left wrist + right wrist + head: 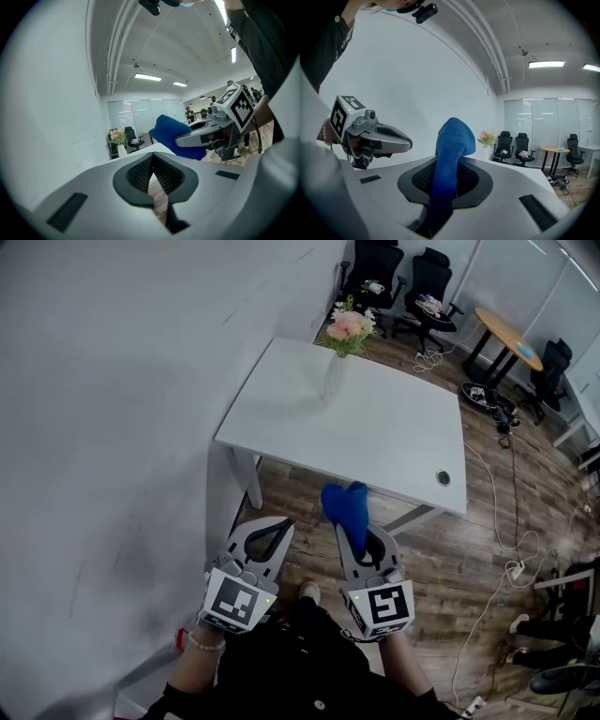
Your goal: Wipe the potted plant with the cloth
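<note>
A potted plant [345,341] with pink flowers in a pale vase stands at the far side of a white table [394,442]; it shows small in the left gripper view [118,138] and the right gripper view [487,138]. My right gripper [359,526] is shut on a blue cloth [347,507], which sticks up out of its jaws [449,154]. My left gripper [272,532] is beside it, shut with nothing in it [151,176]. Both are held level in front of the table's near edge, well short of the plant.
A grey wall [112,427] runs along the left, close to the left gripper. Black office chairs [403,282], a round wooden table [509,334] and cables on the wood floor [506,521] lie beyond and to the right. A grommet hole [442,478] sits in the tabletop.
</note>
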`<state>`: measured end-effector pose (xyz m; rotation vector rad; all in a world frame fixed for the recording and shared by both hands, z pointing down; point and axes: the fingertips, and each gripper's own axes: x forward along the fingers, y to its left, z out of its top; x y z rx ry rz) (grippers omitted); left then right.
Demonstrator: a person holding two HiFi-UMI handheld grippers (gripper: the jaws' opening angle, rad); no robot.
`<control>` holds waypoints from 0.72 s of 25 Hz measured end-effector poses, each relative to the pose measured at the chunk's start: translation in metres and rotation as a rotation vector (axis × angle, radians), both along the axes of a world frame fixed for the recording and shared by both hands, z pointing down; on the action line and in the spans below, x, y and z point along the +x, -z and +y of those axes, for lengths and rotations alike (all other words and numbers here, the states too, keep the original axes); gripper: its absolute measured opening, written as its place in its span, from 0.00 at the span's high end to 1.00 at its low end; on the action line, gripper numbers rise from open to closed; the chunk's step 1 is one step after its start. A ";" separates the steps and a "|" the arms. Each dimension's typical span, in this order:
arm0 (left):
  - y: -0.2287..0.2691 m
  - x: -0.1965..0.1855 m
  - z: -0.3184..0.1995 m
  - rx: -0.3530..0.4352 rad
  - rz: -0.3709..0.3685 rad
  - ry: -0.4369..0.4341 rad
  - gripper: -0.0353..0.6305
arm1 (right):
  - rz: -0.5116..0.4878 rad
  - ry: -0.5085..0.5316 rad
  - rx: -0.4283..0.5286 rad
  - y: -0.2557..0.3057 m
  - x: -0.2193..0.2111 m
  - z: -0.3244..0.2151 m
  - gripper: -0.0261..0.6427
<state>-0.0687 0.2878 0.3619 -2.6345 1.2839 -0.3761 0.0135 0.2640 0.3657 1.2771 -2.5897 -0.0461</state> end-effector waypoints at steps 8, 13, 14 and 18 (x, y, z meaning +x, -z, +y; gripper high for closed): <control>0.013 0.028 -0.051 -0.011 0.009 0.071 0.93 | -0.021 0.063 0.026 0.010 0.026 -0.056 0.83; 0.022 0.042 -0.073 -0.022 0.041 0.119 0.93 | -0.028 0.101 0.041 0.017 0.038 -0.085 0.83; 0.020 0.045 -0.078 -0.010 0.022 0.114 0.93 | -0.028 0.108 0.043 0.017 0.040 -0.089 0.83; 0.024 0.056 -0.093 -0.014 0.023 0.135 0.93 | -0.027 0.127 0.037 0.017 0.050 -0.107 0.83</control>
